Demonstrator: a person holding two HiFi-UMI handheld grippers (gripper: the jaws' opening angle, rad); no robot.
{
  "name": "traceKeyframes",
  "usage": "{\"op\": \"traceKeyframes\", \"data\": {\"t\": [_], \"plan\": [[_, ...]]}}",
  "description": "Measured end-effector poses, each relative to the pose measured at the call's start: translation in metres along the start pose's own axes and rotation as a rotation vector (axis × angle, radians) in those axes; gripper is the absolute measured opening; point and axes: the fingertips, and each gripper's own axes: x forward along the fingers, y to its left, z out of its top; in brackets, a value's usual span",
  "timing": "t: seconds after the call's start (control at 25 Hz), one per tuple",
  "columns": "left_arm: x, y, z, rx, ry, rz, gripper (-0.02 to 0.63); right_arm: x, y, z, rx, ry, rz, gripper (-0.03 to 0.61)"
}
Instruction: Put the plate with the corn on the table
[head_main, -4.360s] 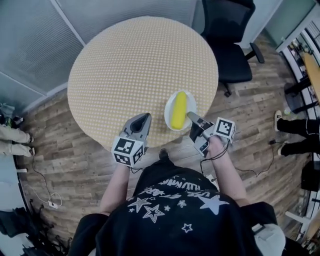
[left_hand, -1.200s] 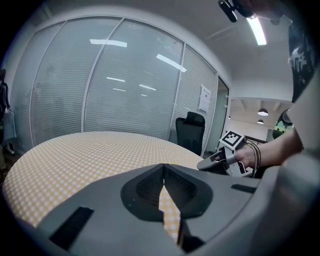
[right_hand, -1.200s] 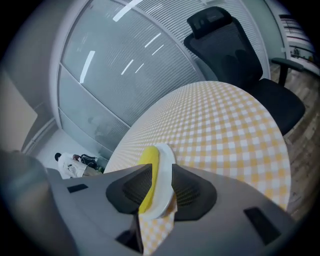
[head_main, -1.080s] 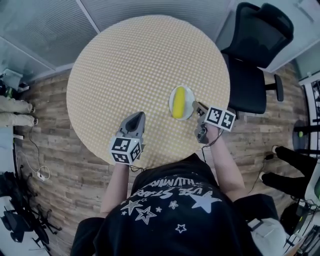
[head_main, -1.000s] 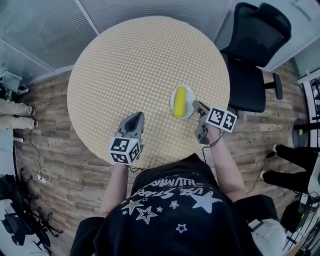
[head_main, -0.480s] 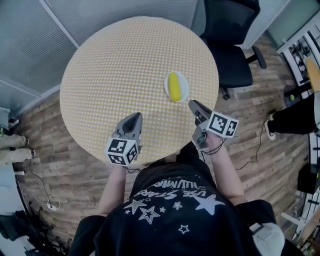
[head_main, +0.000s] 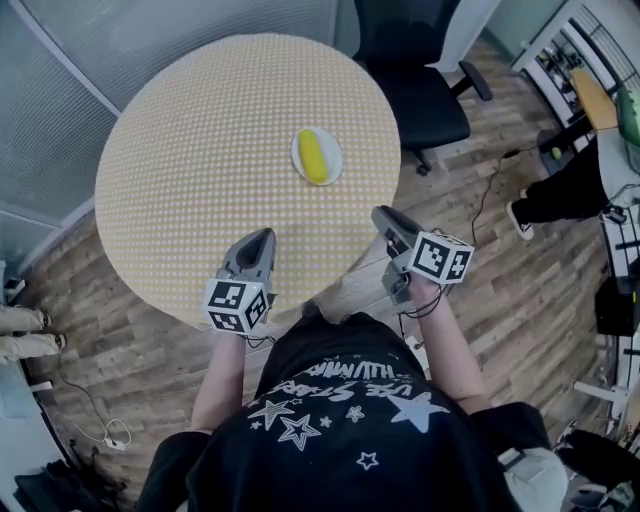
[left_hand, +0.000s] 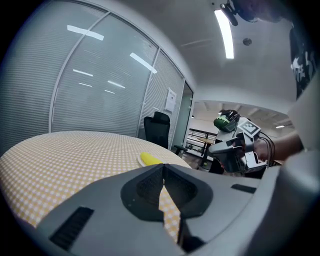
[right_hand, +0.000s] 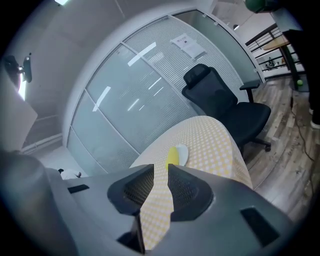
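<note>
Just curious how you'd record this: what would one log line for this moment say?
plate: on table, corn on it | left gripper: shut, empty | right gripper: open, empty | both clear of plate

Right gripper (right_hand: 160, 169): jaws a little apart, nothing between them, only tablecloth showing through the gap.
Table (right_hand: 215, 142): round, with a yellow checked cloth.
Plate (right_hand: 182, 153): white, flat on the table.
Corn (right_hand: 172, 156): yellow, lying on the plate.
Office chair (right_hand: 222, 107): black, just beyond the table.
Glass wall (right_hand: 120, 100): behind the table.
</note>
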Motion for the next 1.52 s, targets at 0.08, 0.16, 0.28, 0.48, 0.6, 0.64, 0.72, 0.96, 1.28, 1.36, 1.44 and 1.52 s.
{"op": "traceKeyframes", "data": {"t": [0.08, 0.16, 0.28, 0.48, 0.6, 0.64, 0.72, 0.96, 1.28, 1.36, 1.44, 1.52], "plan": [[-0.003, -0.008, -0.003, 0.005, 0.003, 0.001, 0.006, -0.007, 0.002, -0.006, 0.000, 0.001, 0.021, 0.092], [-0.009, -0.020, -0.007, 0.014, 0.007, 0.002, 0.005, -0.017, 0.006, -0.015, 0.010, 0.002, 0.055, 0.091], [-0.019, -0.042, -0.009, 0.018, 0.009, 0.007, 0.005, -0.037, 0.012, -0.028, 0.013, 0.012, 0.103, 0.091], [-0.045, -0.083, -0.010, 0.012, -0.009, 0.021, 0.006, -0.073, 0.020, -0.039, -0.011, 0.025, 0.133, 0.091], [-0.065, -0.105, -0.007, 0.025, -0.027, 0.038, 0.005, -0.096, 0.032, -0.044, -0.061, 0.037, 0.152, 0.091], [-0.071, -0.112, -0.007, 0.027, -0.034, 0.046, 0.005, -0.103, 0.036, -0.047, -0.081, 0.047, 0.156, 0.091], [-0.084, -0.124, -0.007, 0.029, -0.047, 0.060, 0.005, -0.116, 0.042, -0.055, -0.112, 0.066, 0.166, 0.091], [-0.116, -0.156, -0.013, 0.029, -0.067, 0.093, 0.005, -0.149, 0.060, -0.070, -0.146, 0.079, 0.227, 0.072], [-0.144, -0.196, -0.016, 0.021, -0.100, 0.132, 0.005, -0.178, 0.077, -0.086, -0.200, 0.106, 0.282, 0.051], [-0.150, -0.204, -0.018, 0.018, -0.100, 0.138, 0.006, -0.183, 0.079, -0.091, -0.207, 0.119, 0.288, 0.049], [-0.156, -0.211, -0.019, 0.019, -0.100, 0.148, 0.006, -0.187, 0.081, -0.095, -0.212, 0.127, 0.298, 0.048], [-0.159, -0.216, -0.017, 0.025, -0.103, 0.155, 0.006, -0.189, 0.082, -0.096, -0.215, 0.129, 0.308, 0.048]]}}
